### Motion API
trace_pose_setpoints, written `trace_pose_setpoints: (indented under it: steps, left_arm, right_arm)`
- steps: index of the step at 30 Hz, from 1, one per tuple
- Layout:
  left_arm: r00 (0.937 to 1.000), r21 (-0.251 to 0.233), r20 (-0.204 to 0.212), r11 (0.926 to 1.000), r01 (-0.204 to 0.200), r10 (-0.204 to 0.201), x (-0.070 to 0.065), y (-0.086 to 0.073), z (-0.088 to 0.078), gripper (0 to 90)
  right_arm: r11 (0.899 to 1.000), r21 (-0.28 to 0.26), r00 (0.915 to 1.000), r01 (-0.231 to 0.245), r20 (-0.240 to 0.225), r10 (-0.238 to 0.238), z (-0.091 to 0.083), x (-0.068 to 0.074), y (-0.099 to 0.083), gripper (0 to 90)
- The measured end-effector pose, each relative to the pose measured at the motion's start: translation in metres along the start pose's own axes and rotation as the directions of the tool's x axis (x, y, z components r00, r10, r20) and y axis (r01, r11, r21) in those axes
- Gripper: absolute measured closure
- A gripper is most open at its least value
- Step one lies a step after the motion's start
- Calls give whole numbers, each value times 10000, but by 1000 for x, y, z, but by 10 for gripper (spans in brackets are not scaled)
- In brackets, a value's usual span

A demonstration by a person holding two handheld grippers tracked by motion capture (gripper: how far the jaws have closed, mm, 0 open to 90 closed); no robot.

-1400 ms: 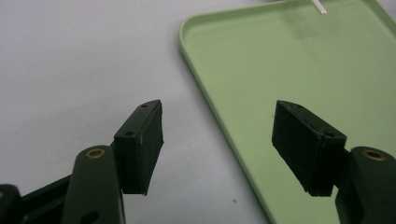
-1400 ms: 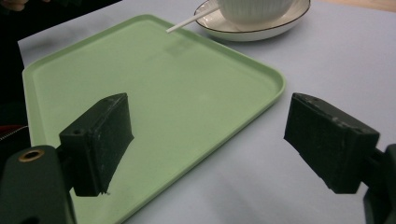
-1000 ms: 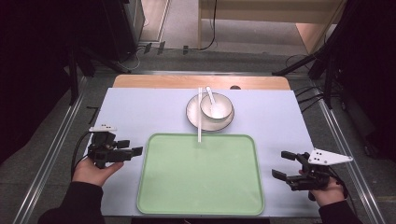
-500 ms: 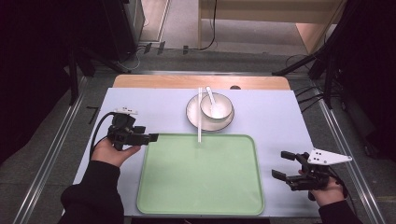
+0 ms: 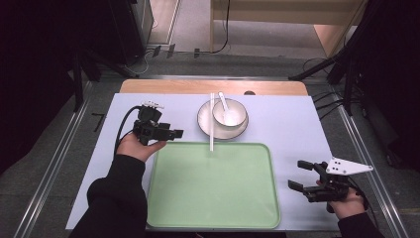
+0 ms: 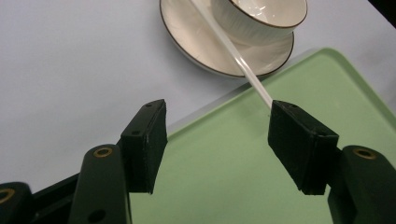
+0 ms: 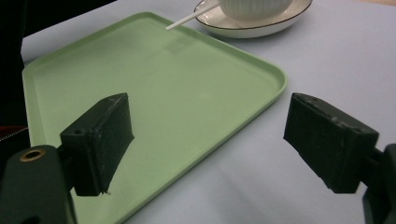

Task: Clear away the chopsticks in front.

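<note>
A white bowl [image 5: 229, 113] with a white spoon [image 5: 223, 103] in it stands on a saucer [image 5: 207, 124] behind the green tray [image 5: 213, 198]. A thin white stick [image 5: 211, 124] lies across the saucer, its near end over the tray's back rim. My left gripper [image 5: 177, 133] hovers at the tray's back left corner, pointing toward the saucer. Its jaws have just been closing a little but stay open with nothing between them; in the left gripper view [image 6: 217, 112] the stick [image 6: 233, 51] ends just past the right jaw. My right gripper [image 5: 295, 174] rests open right of the tray, empty [image 7: 208, 116].
A pale blue mat [image 5: 297, 124] covers the table, with a wooden strip [image 5: 198, 87] along its back edge. Metal rails [image 5: 54, 163] run along both sides. Cables and dark stands sit on the floor beyond the table.
The left hand has travelled from beside the tray's left edge up and right to its back left corner, nearer the saucer. The right hand has stayed put.
</note>
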State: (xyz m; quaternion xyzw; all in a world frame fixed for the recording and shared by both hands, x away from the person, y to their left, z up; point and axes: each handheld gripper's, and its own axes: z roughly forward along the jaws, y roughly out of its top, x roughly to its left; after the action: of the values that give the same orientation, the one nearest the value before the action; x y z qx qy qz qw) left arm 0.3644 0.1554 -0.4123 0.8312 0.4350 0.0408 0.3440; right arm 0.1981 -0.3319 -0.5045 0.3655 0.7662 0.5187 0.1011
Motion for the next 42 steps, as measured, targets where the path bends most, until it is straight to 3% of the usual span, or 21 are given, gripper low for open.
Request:
trace_pose_setpoints:
  steps: [18,27,30,35,36,39,42]
  left_arm:
    - [9991,444,-234,9984,-347,358,-16,34,47,396]
    - [9978,380,-514,9985,-394,413,-25,57,67,402]
    - [9952,696,-798,9963,-505,560,-30,63,82,429]
    - [9928,1188,-1170,9929,-110,250,-30,63,103,519]
    - [9928,1188,-1170,9929,-110,250,-30,63,103,531]
    - [9916,1216,-1267,9917,408,-253,-25,57,116,552]
    - [9895,1232,-1413,9912,491,-315,-24,54,121,555]
  right_arm:
    - [10000,6,10000,10,-2,-10,0,-1,0,161]
    - [10000,23,10000,3,2,-3,0,-1,0,161]
    - [10000,22,10000,19,5,-19,0,-1,0,161]
    - [10000,-26,10000,20,-26,-20,0,-1,0,161]
    - [10000,-26,10000,20,-26,-20,0,-1,0,161]
    - [10000,-23,10000,24,-38,-24,-1,-1,0,161]
    - [10000,-19,10000,34,-33,-34,-1,-1,0,161]
